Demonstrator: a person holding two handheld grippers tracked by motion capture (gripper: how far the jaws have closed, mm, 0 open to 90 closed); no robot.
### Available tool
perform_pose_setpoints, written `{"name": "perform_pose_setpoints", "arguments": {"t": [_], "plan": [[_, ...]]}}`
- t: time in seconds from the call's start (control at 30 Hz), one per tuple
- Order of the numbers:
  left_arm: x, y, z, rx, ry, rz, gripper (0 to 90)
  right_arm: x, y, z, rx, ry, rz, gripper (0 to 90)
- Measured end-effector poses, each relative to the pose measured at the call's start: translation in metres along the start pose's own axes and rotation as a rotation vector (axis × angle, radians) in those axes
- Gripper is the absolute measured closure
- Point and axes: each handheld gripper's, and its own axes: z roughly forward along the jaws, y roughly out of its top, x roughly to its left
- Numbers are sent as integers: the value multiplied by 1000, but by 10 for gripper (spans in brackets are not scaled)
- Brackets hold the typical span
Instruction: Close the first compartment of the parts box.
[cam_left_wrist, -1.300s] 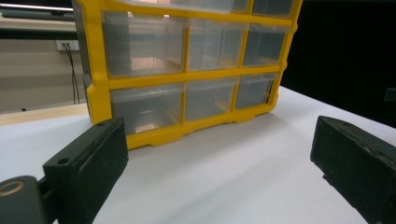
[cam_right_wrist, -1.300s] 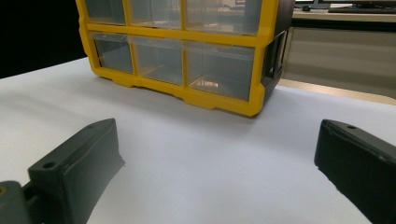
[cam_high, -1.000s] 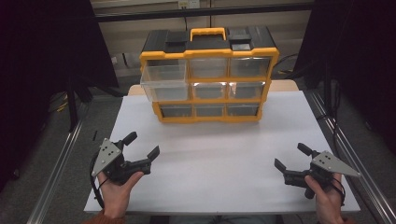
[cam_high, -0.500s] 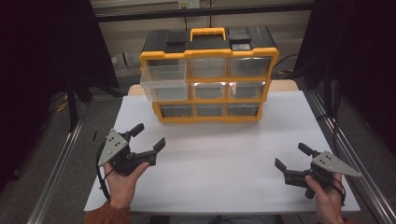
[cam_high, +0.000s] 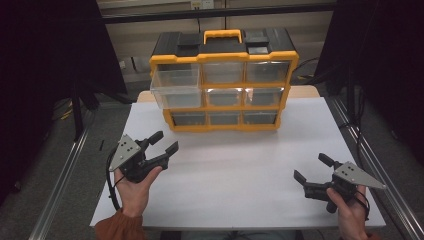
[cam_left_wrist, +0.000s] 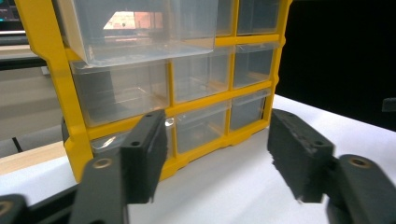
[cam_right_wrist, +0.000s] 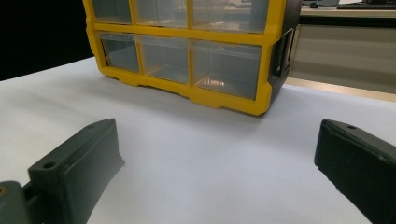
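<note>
The white bench (cam_high: 235, 170) carries the work, its wooden edge showing just behind the far side. Metal rails (cam_high: 62, 175) run along the bench's left and right sides. Beyond the bench stands a pale wall (cam_high: 310, 25), with dark curtains (cam_high: 45, 75) left and right of it.

No readable text, label or number appears on anything.
</note>
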Motion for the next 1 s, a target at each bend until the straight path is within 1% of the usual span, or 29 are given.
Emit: {"name": "perform_pose_setpoints", "arguments": {"t": [0.03,0.1,0.17,0.23,0.27,0.3,0.37,0.4,0.43,0.47,0.53,0.57,0.6,0.7,0.73,0.8,0.9,1.0], "plan": [[1,0,0,1,-5,9,428,0,0,0,1,2,0,1],[2,1,1,17,-22,0,482,0,0,0,1,1,2,1],[1,2,1,12,-16,3,492,-1,0,0,1,0,-1,1],[0,4,2,16,-35,13,528,0,0,1,2,-8,5,1],[0,4,2,16,-35,13,551,0,0,1,4,-6,5,1],[-1,5,3,11,-32,13,551,0,0,1,4,-6,5,1],[0,7,4,10,-45,19,609,0,0,1,0,-6,3,1],[0,8,6,4,-40,23,660,0,0,0,0,-6,-2,1],[0,8,6,4,-40,23,671,0,0,0,0,-6,-2,1],[0,9,7,-7,-28,30,671,0,0,0,-1,-6,-4,1],[2,11,8,-27,-28,16,723,0,0,0,2,-4,-3,1],[4,13,9,-28,-22,21,739,0,0,0,3,1,-1,1],[5,16,10,-44,-22,8,779,0,0,1,-1,0,-4,1],[8,22,9,-55,-22,9,836,0,0,0,2,-1,-14,1],[9,24,9,-62,-24,4,836,0,0,0,2,-1,-14,1],[11,30,8,-82,-16,2,880,0,0,0,3,-1,-12,1],[14,38,7,-79,-21,14,900,0,0,0,2,1,-11,1],[14,43,9,-76,-34,6,900,0,0,0,1,-2,-11,1]]}}
